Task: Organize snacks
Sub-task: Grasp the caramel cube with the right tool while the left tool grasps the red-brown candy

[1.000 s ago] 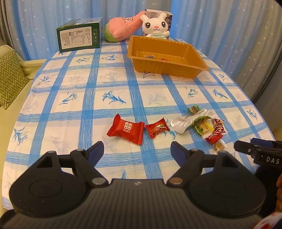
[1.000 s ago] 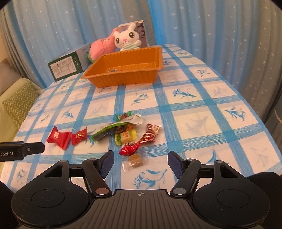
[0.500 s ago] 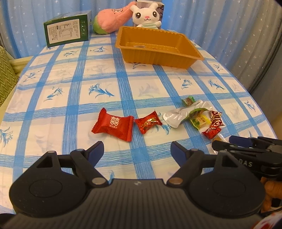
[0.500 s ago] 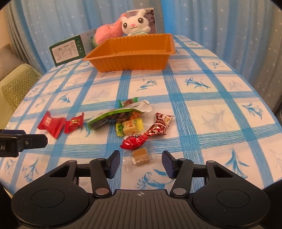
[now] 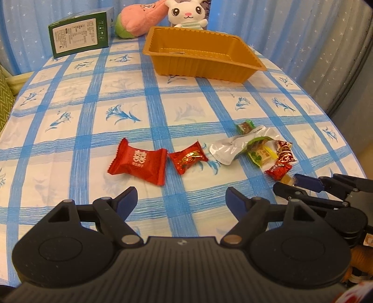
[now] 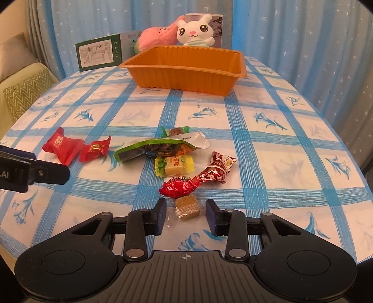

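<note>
Several wrapped snacks lie on the checked tablecloth. My right gripper (image 6: 186,214) is open with its fingers on either side of a small brown candy in clear wrap (image 6: 187,207), not touching it. Just beyond lie a red candy (image 6: 179,187), a red-white candy (image 6: 218,166), a yellow-green candy (image 6: 174,165) and a green pouch (image 6: 158,149). My left gripper (image 5: 181,199) is open and empty, just short of a large red packet (image 5: 139,160) and a small red candy (image 5: 187,157). The orange tray (image 5: 233,65) stands at the far side.
A green box (image 5: 79,35), a pink plush (image 5: 139,16) and a white bunny plush (image 5: 186,11) stand behind the tray. Blue curtains hang around the table. A sofa with a zigzag cushion (image 6: 25,93) is at the left. The table edge curves off at the right.
Both grippers moved forward and lower toward the snacks. The right gripper's fingers have narrowed around the brown candy. The left gripper stays wide open.
</note>
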Demonstrator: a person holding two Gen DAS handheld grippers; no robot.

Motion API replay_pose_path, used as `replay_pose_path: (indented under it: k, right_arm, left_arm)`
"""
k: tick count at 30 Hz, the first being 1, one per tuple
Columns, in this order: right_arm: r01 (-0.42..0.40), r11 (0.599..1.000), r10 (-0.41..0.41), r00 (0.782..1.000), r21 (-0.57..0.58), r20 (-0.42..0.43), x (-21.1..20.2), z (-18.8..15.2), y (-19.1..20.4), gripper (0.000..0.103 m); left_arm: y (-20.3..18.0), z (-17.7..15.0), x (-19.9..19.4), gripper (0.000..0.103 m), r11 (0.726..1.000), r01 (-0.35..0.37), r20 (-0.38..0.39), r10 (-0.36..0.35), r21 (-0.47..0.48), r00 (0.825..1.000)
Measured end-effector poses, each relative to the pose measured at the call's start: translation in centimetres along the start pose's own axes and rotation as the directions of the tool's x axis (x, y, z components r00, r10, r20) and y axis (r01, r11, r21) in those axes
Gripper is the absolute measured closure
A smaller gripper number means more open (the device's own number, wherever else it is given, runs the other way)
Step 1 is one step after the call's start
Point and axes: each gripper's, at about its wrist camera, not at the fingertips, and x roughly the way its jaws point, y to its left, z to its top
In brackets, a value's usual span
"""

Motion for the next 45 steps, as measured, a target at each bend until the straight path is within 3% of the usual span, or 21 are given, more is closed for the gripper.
replay_pose_path:
  k: [6, 13, 17, 23, 27, 30, 40, 45]
  right_arm:
    - [0.015, 1.000, -0.015, 1.000, 0.004, -0.002, -0.4, -0.1, -0.2, 0.070]
    - [0.050, 0.997, -0.054, 0.996, 0.058, 0.066, -2.3, 0.9, -1.6, 0.070]
    - [0.070, 0.992, -0.080, 0.993, 0.108, 0.087, -3.3, 1.6, -3.3, 0.070]
    - [0.080, 0.981, -0.098, 0.990, 0.174, 0.099, -4.1, 2.2, -5.3, 0.070]
    - [0.068, 0.973, -0.090, 0.992, 0.220, 0.092, -4.1, 2.1, -6.3, 0.070]
    - [0.063, 0.966, -0.088, 0.992, 0.250, 0.091, -4.1, 2.0, -6.9, 0.070]
    - [0.050, 0.952, -0.081, 0.992, 0.303, 0.092, -4.2, 1.9, -7.9, 0.070]
    - [0.049, 0.952, -0.079, 0.993, 0.301, 0.090, -4.0, 1.9, -7.8, 0.070]
  left_arm:
    - [-0.9, 0.1, 0.0, 0.022, 1.000, 0.021, 0.005, -0.022, 0.016, 1.000]
    - [-2.1, 0.4, 0.1, 0.023, 0.998, 0.048, 0.019, -0.049, 0.044, 0.999]
    - [-3.4, 0.7, 0.8, 0.038, 0.988, 0.123, 0.020, -0.126, 0.098, 0.992]
    - [-7.5, 1.2, 2.2, 0.060, 0.929, 0.226, 0.009, -0.239, 0.292, 0.971]
    - [-10.2, 1.3, 3.2, 0.063, 0.875, 0.250, 0.004, -0.277, 0.415, 0.961]
    - [-11.6, 1.4, 4.3, 0.066, 0.845, 0.246, -0.011, -0.274, 0.475, 0.962]
    - [-12.8, 1.2, 6.8, 0.082, 0.810, 0.219, -0.061, -0.222, 0.544, 0.973]
    - [-12.4, 1.1, 6.3, 0.085, 0.844, 0.203, -0.045, -0.208, 0.497, 0.977]
